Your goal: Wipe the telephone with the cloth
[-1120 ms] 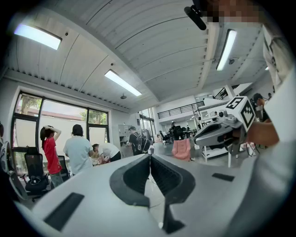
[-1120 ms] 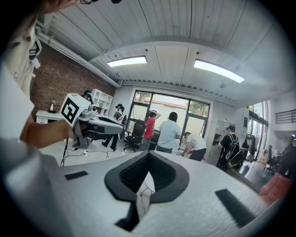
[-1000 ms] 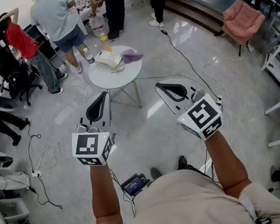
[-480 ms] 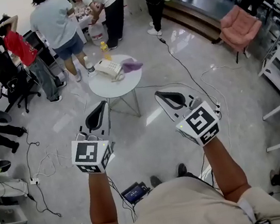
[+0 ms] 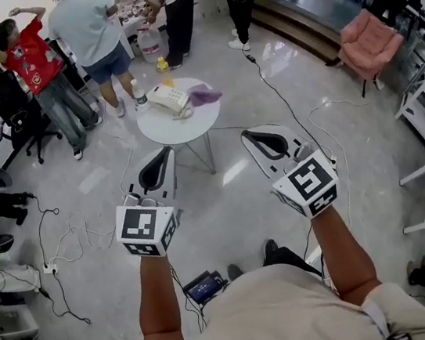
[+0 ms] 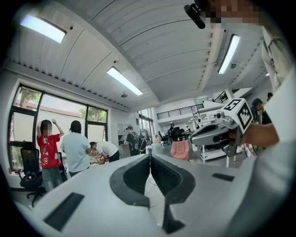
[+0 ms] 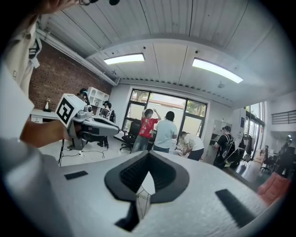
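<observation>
A cream telephone (image 5: 167, 99) lies on a small round white table (image 5: 182, 122) far ahead in the head view. A purple cloth (image 5: 204, 94) rests beside it on the right. My left gripper (image 5: 165, 151) and right gripper (image 5: 245, 133) are held out side by side over the floor, well short of the table. Both are shut with nothing between the jaws. In the left gripper view my left gripper (image 6: 149, 156) points level into the room, and the right gripper (image 6: 217, 131) shows at its side. The right gripper (image 7: 149, 154) looks toward the windows in its own view.
A clear bottle (image 5: 138, 94) and a yellow bottle (image 5: 163, 67) stand at the table's far side. Several people (image 5: 89, 35) stand behind the table. Cables (image 5: 291, 110) trail over the glossy floor. A pink armchair (image 5: 368, 38) sits at the right, a black office chair (image 5: 13, 108) at the left.
The view has shifted a little, and the table now sits slightly nearer and more central. Both grippers stay shut and held out in front. The people in the back have moved about.
</observation>
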`<state>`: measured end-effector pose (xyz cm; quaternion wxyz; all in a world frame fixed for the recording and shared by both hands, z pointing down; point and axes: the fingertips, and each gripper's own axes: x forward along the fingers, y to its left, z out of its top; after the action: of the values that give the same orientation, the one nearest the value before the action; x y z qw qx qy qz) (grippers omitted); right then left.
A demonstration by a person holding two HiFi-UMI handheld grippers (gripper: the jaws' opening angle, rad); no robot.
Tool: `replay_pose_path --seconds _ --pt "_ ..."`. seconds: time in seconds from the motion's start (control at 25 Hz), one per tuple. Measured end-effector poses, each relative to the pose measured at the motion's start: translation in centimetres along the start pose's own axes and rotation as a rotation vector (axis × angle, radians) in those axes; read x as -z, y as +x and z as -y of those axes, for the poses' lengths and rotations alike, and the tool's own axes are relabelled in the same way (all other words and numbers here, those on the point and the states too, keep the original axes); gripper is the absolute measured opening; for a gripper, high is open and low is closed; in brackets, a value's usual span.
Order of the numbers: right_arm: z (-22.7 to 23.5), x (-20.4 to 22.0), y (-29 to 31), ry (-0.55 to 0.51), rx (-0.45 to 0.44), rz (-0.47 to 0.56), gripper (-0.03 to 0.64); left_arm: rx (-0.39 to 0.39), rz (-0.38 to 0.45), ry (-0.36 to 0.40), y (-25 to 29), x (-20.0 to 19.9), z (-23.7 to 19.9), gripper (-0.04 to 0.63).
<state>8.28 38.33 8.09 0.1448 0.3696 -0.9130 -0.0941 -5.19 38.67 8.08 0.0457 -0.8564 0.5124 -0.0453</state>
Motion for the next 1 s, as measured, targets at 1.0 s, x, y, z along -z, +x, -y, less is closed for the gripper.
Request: replay_pose_path --seconds 1.0 --pt "17.0 3.7 14.7 0.078 -0.21 0.1 -0.006 -0.226 -0.125 -0.021 17.0 3.6 -5.7 0.009"
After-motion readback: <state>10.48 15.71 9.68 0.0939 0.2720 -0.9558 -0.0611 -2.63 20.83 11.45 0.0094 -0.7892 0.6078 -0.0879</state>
